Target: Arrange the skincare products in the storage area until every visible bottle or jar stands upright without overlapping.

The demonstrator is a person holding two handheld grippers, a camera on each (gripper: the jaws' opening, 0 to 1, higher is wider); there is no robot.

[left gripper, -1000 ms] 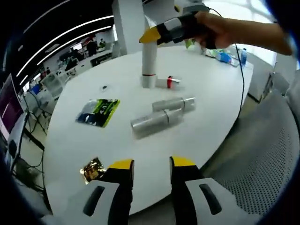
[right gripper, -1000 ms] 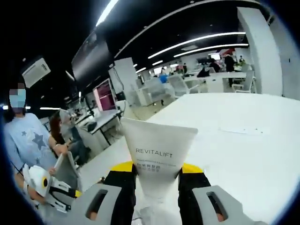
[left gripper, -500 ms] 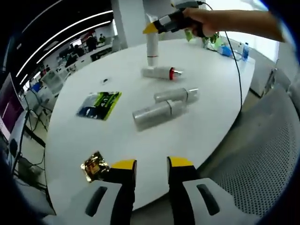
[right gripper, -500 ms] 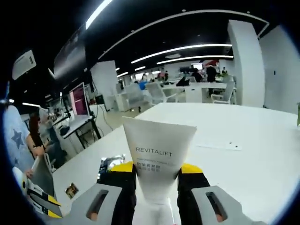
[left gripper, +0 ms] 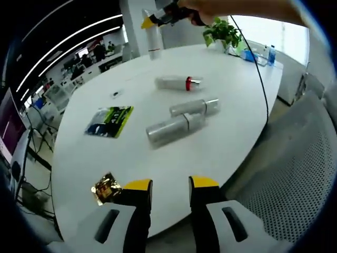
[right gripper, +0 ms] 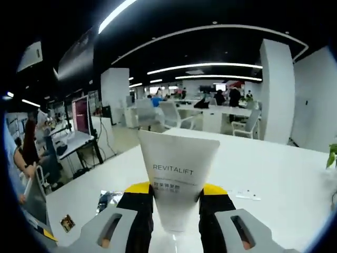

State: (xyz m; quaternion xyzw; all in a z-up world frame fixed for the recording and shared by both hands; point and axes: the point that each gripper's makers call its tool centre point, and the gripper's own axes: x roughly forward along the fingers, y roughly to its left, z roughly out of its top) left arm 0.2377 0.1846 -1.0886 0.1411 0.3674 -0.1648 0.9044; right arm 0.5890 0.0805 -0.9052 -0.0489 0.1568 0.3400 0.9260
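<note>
**Revitalift tube aloft, three bottles down**

Now clamped between the right tongs (right gripper: pixel 176 196): the white Revitalift tube (right gripper: pixel 178 179), crimped end up, held near its lower body. Seen from the left gripper view, the same tube (left gripper: pixel 153 41) carried above the far edge of the white desk (left gripper: pixel 237 137). Left tongs (left gripper: pixel 170 185) narrowly parted, holding nothing, low at the near edge.

Beyond the foil wrapper (left gripper: pixel 105 187), three bottles lying flat: a red-banded one (left gripper: pixel 176 83) farthest, a grey capped one (left gripper: pixel 194 107) nearer, a larger grey one (left gripper: pixel 174 128) just beside it.

Probably light, soft-walled, easily squashed; best gripped gently close to the cap. Bottles likely stiff, smooth, prone to rolling; best taken mid-body.
</note>
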